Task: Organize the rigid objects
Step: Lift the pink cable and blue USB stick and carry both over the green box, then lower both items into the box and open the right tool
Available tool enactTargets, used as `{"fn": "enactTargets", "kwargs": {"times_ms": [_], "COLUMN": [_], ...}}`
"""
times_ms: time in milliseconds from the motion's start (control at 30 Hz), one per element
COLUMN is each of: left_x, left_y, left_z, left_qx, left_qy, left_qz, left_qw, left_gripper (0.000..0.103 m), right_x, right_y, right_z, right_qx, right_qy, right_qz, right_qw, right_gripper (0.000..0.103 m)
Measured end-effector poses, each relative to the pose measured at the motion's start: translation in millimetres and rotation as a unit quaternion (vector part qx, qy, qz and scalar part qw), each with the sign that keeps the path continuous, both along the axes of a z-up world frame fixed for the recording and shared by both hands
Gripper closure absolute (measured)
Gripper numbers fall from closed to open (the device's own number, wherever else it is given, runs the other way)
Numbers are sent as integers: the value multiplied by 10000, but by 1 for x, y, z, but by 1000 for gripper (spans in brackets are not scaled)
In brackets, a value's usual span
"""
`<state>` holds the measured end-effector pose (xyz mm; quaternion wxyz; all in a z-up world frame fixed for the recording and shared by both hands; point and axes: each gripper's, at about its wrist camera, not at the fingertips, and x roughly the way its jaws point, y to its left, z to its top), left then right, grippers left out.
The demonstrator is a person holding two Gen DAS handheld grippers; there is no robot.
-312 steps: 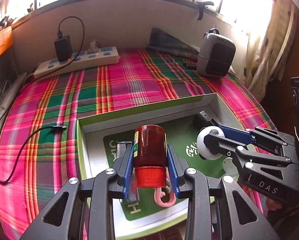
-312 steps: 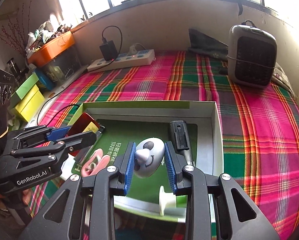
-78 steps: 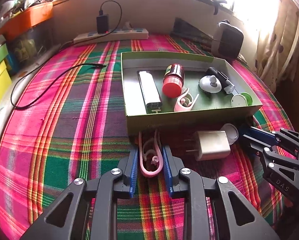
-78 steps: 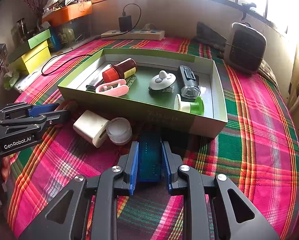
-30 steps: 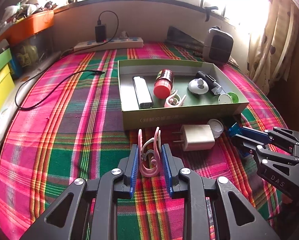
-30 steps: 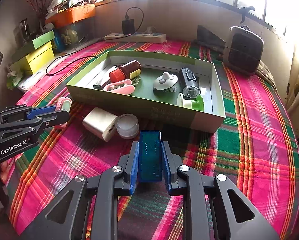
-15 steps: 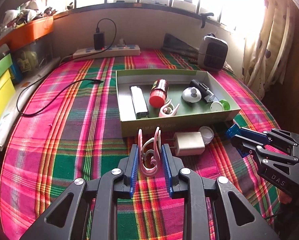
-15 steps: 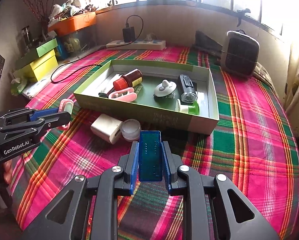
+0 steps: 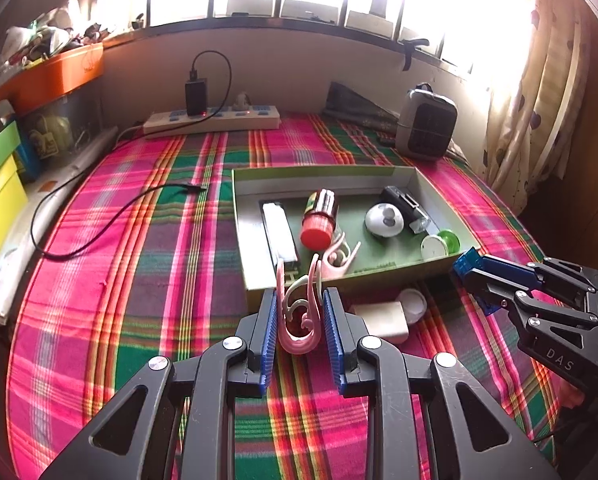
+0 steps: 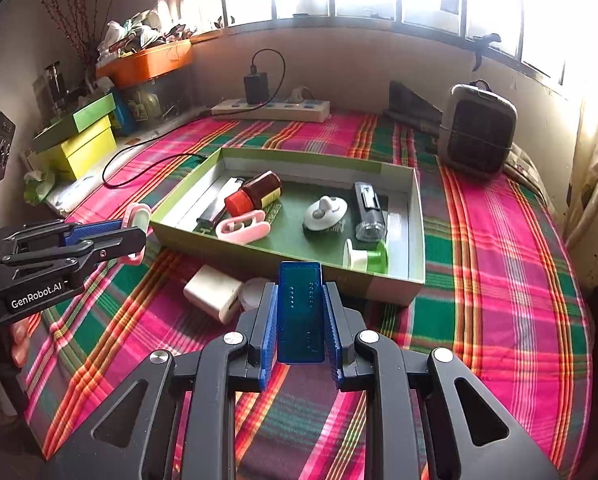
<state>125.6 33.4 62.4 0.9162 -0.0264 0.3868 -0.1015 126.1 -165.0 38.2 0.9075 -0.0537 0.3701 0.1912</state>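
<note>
We have lifted both pieces off the plaid bed (image 10: 499, 280): our left claw (image 9: 299, 312) grips the pink clip (image 9: 299, 316), our right claw (image 10: 301, 312) the blue case (image 10: 301, 308), both near the box (image 10: 417, 216), ready to drop in.

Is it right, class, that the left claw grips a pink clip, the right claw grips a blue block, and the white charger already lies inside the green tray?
Not quite. The white charger lies on the plaid cloth outside the green tray, as the right wrist view shows. The left claw does grip the pink clip, the right claw the blue block.
</note>
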Motion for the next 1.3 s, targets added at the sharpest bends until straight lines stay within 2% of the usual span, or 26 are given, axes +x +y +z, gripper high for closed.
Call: {"fn": "enactTargets", "kwargs": {"times_ms": [467, 700, 967, 1300], "left_x": [32, 52, 72, 85], "left_y": [4, 2, 0, -7], "left_z": [4, -3, -9, -22], "left_qx": [-47, -68, -157, 4], "left_qy": [38, 167, 300, 434], "left_qz": [-12, -45, -111, -162], "left_qw": [10000, 9998, 9994, 9989], "left_gripper": [81, 81, 81, 81], "right_x": [30, 51, 79, 98], "right_y": [2, 8, 21, 27], "right_z": [8, 9, -3, -21], "right_qx": [100, 219, 292, 232], "right_qy": [51, 167, 406, 645], "right_qz": [2, 57, 138, 169], "right_qw": [9999, 9996, 9987, 9975], "right_gripper": [80, 80, 80, 80]}}
